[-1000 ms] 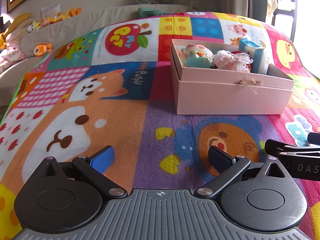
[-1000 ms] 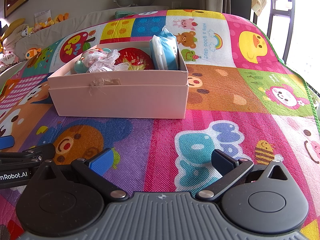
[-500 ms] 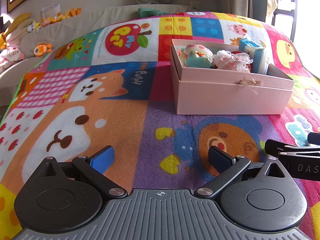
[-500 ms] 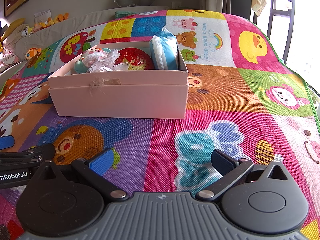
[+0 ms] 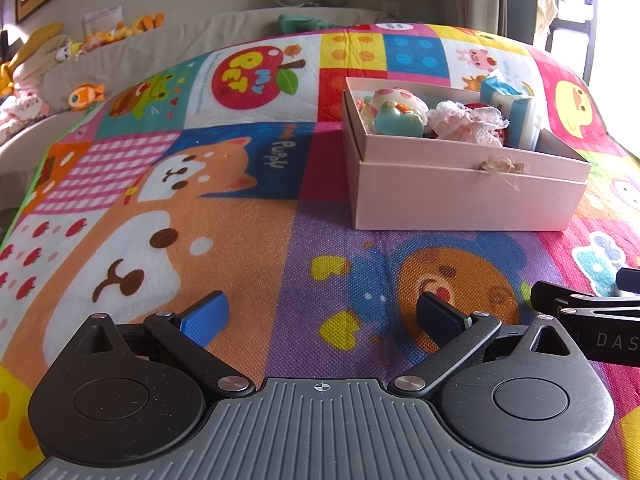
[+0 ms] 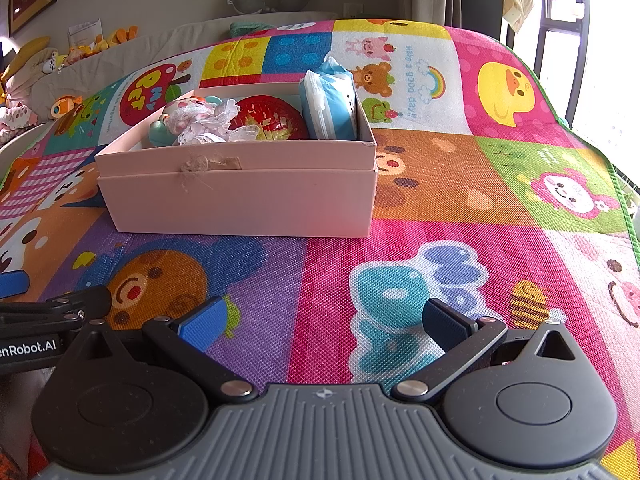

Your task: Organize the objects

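A pink cardboard box [image 5: 464, 204] [image 6: 240, 204] stands on the colourful play mat. Inside it lie a blue tissue pack [image 6: 334, 104] [image 5: 514, 110], a red round item [image 6: 272, 118], a bundle of white-pink lace [image 5: 468, 122] [image 6: 208, 120] and a teal and pink toy [image 5: 394, 112]. My left gripper [image 5: 322, 312] is open and empty, low over the mat, well short of the box. My right gripper [image 6: 324, 320] is open and empty, near the mat in front of the box's right end.
The play mat [image 5: 200, 200] covers a raised surface that drops off at the left and right edges. Stuffed toys [image 5: 80, 92] lie on a beige couch behind. The other gripper shows at each view's side edge [image 5: 592, 320] [image 6: 44, 320].
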Available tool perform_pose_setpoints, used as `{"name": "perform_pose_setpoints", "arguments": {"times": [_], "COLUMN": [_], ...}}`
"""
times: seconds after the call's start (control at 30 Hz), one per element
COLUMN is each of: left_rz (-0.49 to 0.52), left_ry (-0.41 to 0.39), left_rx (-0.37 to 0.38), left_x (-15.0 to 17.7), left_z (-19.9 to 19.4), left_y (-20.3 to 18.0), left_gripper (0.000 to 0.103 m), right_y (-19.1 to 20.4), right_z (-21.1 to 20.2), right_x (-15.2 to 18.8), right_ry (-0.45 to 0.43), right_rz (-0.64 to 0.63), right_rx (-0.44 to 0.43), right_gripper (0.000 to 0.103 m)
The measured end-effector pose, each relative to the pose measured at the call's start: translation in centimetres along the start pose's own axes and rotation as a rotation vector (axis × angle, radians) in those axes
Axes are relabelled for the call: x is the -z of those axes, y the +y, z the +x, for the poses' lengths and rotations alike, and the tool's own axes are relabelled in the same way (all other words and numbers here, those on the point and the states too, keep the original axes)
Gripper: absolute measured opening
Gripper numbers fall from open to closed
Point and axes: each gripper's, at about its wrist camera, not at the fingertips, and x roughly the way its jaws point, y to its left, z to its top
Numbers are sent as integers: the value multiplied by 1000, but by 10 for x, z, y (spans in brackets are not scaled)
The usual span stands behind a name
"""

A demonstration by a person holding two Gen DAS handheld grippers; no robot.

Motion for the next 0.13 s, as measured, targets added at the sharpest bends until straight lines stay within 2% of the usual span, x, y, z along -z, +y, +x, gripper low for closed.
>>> {"name": "perform_pose_setpoints", "arguments": {"times": [0.13], "left_rz": [3], "left_ry": [-1], "left_rx": [-4], "left_x": [0], "left_z": [0], "left_y": [1], "left_gripper": [103], "right_y": [0], "right_z": [0], "right_x": [0], "right_ry": [0], "right_rz": [-1], "right_rx": [1], "right_gripper": [103]}}
